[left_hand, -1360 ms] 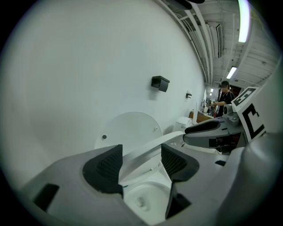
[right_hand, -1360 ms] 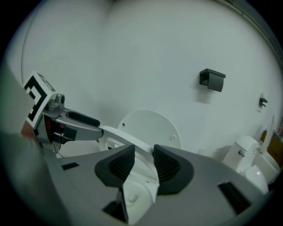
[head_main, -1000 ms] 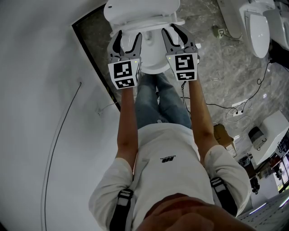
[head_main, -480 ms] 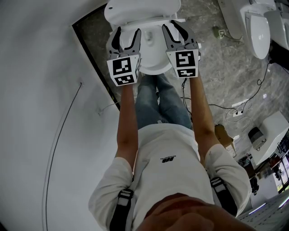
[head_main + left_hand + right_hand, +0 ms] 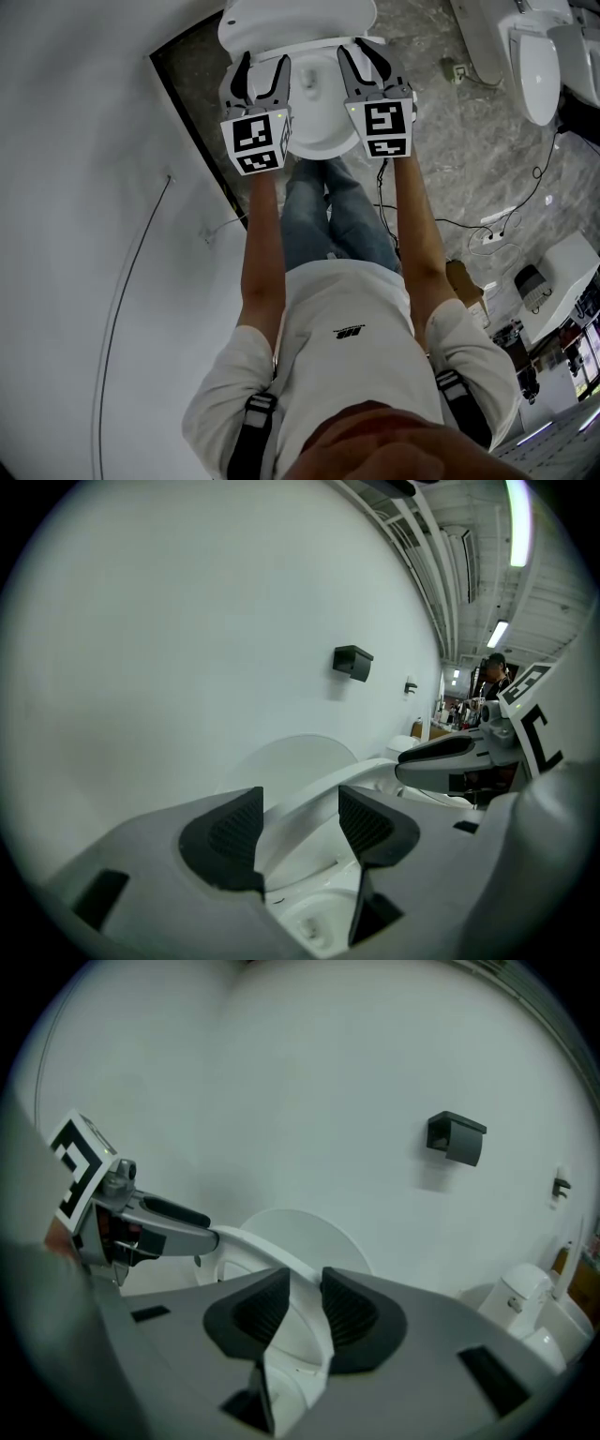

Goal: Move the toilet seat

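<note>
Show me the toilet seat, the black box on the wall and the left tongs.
toilet seat (image 5: 266,1251): right gripper view, on its curved white rim.
black box (image 5: 457,1136): right gripper view, on its front face.
left tongs (image 5: 300,797): left gripper view, midway between the tips; closing, with the toilet seat between them.

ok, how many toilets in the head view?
3 toilets: one top centre, two side by side in the top right corner. More may be cut off at that edge.
</note>
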Demonstrator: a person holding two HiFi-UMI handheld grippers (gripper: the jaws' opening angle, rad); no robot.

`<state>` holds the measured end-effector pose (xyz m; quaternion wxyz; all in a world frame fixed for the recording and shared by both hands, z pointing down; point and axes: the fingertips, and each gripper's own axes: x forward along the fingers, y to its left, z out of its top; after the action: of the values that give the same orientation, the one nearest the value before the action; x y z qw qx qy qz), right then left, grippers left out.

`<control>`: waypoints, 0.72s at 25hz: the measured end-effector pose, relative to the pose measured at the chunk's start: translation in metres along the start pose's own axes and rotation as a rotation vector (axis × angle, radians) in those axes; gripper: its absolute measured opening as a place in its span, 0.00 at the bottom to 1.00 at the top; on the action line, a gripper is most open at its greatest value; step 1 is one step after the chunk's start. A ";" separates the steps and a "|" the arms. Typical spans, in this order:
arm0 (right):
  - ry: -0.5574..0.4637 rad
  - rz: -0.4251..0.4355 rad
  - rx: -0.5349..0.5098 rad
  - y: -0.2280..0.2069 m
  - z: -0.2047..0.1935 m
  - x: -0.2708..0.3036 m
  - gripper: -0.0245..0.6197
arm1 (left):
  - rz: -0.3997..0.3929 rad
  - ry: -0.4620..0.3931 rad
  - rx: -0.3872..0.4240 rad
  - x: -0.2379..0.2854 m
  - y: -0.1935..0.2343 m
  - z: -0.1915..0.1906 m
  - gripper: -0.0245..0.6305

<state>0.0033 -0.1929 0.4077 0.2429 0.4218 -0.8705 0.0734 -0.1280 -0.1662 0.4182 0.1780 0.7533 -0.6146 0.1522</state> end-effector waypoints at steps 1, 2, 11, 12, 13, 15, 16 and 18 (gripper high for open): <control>-0.001 -0.001 0.000 0.000 0.001 0.001 0.23 | 0.001 -0.002 -0.001 0.001 0.001 0.001 0.45; -0.003 -0.001 0.001 0.000 0.002 0.002 0.23 | 0.002 -0.004 -0.002 0.001 0.002 0.001 0.45; -0.012 -0.011 -0.008 -0.005 0.010 0.014 0.22 | 0.007 -0.016 -0.007 0.013 0.012 0.008 0.44; -0.013 -0.012 -0.009 -0.006 0.011 0.016 0.22 | 0.008 -0.017 -0.006 0.014 0.012 0.009 0.44; -0.014 -0.012 -0.009 -0.007 0.012 0.017 0.22 | 0.008 -0.018 -0.005 0.015 0.013 0.010 0.44; -0.014 -0.014 -0.010 -0.008 0.013 0.020 0.22 | 0.006 -0.020 -0.002 0.018 0.014 0.011 0.44; -0.014 -0.016 -0.011 -0.009 0.013 0.022 0.22 | 0.005 -0.021 -0.002 0.019 0.015 0.011 0.44; -0.014 -0.019 -0.013 -0.009 0.015 0.025 0.21 | 0.004 -0.024 -0.001 0.022 0.017 0.012 0.44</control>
<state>-0.0078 -0.2210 0.4062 0.2402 0.4291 -0.8685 0.0623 -0.1407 -0.1940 0.4185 0.1709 0.7537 -0.6183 0.1431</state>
